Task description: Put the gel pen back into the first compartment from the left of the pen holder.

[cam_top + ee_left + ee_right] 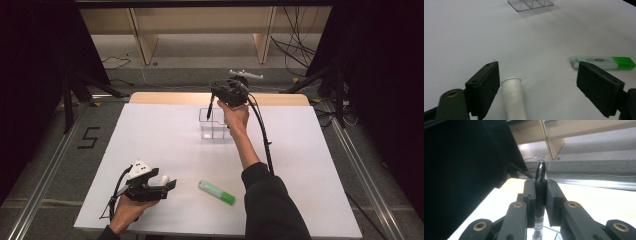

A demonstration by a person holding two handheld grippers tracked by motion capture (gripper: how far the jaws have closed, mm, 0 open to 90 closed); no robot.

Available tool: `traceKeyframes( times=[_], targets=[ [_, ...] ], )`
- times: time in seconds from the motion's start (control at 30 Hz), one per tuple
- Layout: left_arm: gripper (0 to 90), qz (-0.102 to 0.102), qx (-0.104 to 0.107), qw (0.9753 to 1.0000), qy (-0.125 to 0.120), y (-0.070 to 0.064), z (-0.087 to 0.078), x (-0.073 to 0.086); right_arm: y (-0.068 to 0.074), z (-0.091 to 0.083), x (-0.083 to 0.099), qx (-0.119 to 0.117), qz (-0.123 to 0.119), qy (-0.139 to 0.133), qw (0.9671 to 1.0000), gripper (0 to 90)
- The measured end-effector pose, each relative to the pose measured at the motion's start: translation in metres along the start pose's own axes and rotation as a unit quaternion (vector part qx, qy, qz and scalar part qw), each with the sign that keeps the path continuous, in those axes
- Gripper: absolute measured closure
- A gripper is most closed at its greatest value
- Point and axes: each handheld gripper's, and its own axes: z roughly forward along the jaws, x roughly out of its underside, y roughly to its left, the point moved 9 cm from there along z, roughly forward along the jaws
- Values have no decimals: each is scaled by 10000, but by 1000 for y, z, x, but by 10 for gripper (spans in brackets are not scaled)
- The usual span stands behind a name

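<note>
Holding a black pen [210, 106] in my right gripper [226, 93], I have it raised directly over the clear organizer box [214, 123], which stands on the white table [150, 145] toward the far side. In the right gripper view the jaws are pressed narrow against the pen's barrel [540, 195], and its pointed cap sticks out past the jaw tips. From above, the pen hangs nearly upright, its lower end over the box's left compartment; I cannot tell whether it touches the box's wall. My right hand [235, 117] sits just beside the box on its right side. My left gripper [165, 186] is well apart from the box, down at the near left of the table, and its jaws stand wide with nothing clamped. A white tube [512, 96] lies on the table between those jaws, close against the left one in the left gripper view. A green highlighter [216, 192] lies flat on the table nearer to me than the box, well apart from it and just right of my left gripper. The box itself [530, 4] shows its dividers at the top of the left gripper view.
</note>
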Motion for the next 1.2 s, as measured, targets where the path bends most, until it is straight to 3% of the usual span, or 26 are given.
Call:
traceKeyframes(
  times=[0.63,0.73,0.87,1.2],
  targets=[
    [181,62,28,10000,-70,-1,1,0,3,9,15,-23,-135,311,9994,791],
    [181,45,4,10000,-79,0,0,0,4,8,16,-100,-90,365,9992,636],
    [181,40,-9,10000,-70,1,0,0,1,0,10,-49,-106,285,9995,502],
    [181,67,-61,9999,-66,3,0,-1,-2,-31,9,-82,-307,264,9991,374]
  ],
)
